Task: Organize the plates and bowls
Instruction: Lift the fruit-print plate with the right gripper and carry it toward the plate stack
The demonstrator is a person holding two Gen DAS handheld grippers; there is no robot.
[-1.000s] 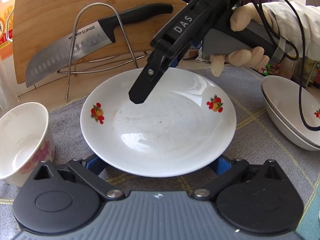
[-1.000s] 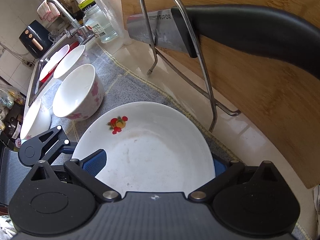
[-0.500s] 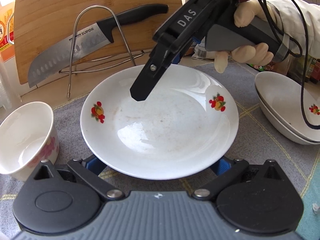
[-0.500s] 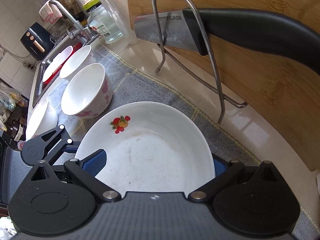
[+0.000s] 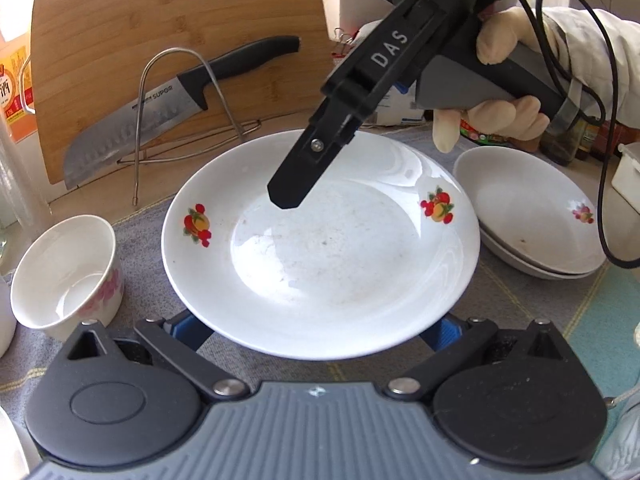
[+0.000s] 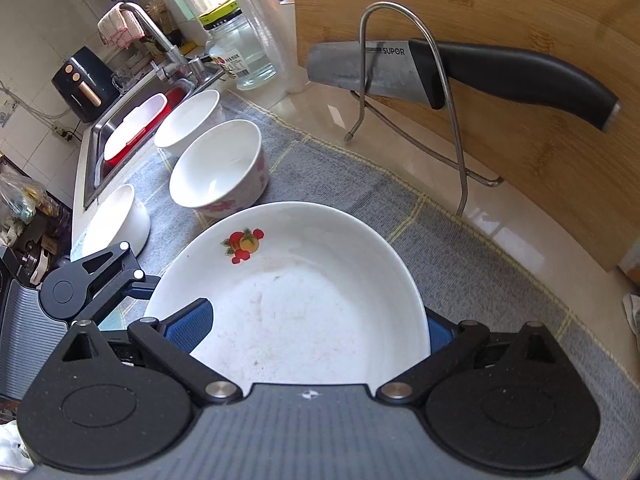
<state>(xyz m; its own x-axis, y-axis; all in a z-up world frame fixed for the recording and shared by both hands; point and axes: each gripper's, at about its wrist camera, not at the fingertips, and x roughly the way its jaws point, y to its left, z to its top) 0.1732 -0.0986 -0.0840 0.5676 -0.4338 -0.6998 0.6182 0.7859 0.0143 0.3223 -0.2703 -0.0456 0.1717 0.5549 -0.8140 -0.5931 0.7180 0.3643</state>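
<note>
A bamboo cutting board [image 5: 160, 32] leans upright well ahead of the left gripper [image 5: 316, 328], and just in front of it a wire rack [image 5: 176, 92] carries a knife [image 5: 160, 108] marked SUPOR, blade low to the left and black handle up to the right. A grey checked mat [image 6: 340, 176] covers the counter under both grippers.

The white plate [image 5: 320, 248], printed with 2 fruit motifs on its rim, sits between the 2 blue pads of the left gripper, which stand wide apart on either side of its near edge; whether they press it cannot be told. The right gripper [image 6: 316, 328] comes in from the far side, held by a gloved hand [image 5: 500, 80], and in its own view its 2 blue pads likewise flank the plate's rim, set apart; contact there cannot be told either. From the left view only 1 black finger [image 5: 296, 184] of it shows, over the plate's far half.

Right of the left gripper, near the plate, lie 2 stacked shallow dishes [image 5: 532, 216]. To its left stands a pink-flowered bowl [image 5: 68, 276], just beside the plate. The right view shows 2 more white bowls [image 6: 188, 120] beyond that bowl, toward the sink [image 6: 132, 136].
</note>
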